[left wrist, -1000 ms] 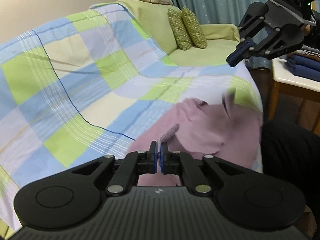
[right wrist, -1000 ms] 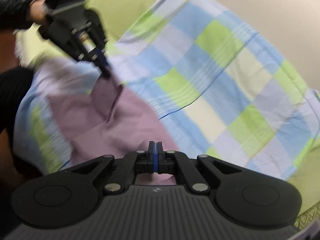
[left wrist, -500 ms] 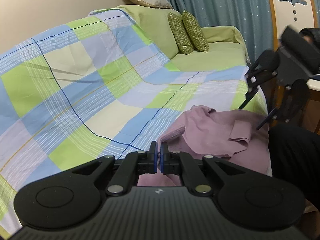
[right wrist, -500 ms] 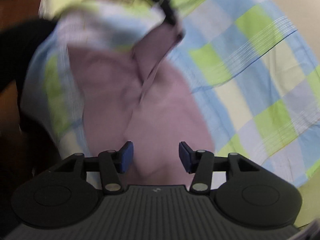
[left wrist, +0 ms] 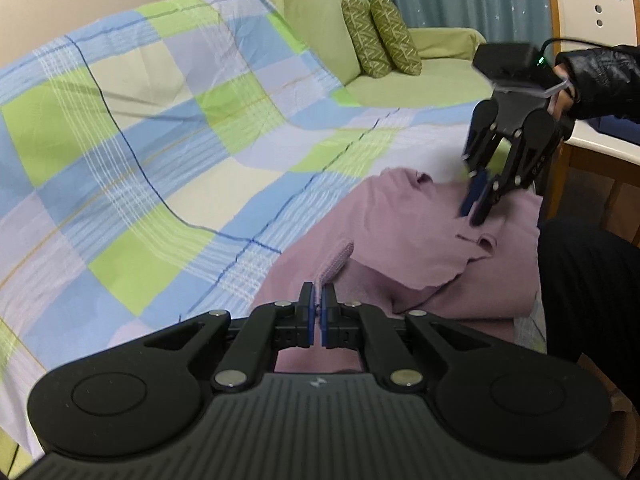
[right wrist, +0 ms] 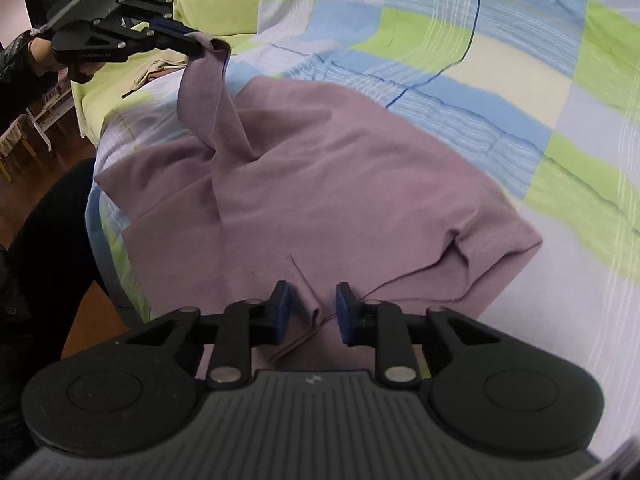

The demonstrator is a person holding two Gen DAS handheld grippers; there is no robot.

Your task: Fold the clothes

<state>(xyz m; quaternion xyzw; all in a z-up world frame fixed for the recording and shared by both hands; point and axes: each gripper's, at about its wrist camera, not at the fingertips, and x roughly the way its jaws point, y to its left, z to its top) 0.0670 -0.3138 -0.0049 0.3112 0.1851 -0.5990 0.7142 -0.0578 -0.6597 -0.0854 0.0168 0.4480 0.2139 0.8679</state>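
Note:
A mauve sweater [left wrist: 400,240] lies crumpled on the checked sheet near the sofa's front edge. My left gripper [left wrist: 319,312] is shut on its ribbed cuff. In the right wrist view the left gripper [right wrist: 192,40] holds that sleeve lifted off the sweater's body [right wrist: 340,184]. My right gripper [right wrist: 310,312] is open and low over the near hem, with a small raised fold of fabric between its blue pads. The left wrist view shows the right gripper [left wrist: 474,204] pointing down, its tips touching the sweater's far side.
A blue, green and cream checked sheet [left wrist: 180,140] covers the sofa. Two green patterned cushions [left wrist: 380,36] lean at the back. A white-topped wooden table [left wrist: 592,148] with dark blue folded clothes [left wrist: 618,130] stands to the right. The person's dark leg [left wrist: 592,288] presses against the sofa edge.
My right gripper came down from above onto the sweater and opened; its fingers now stand closer together around a fold. My left gripper stayed shut on the cuff.

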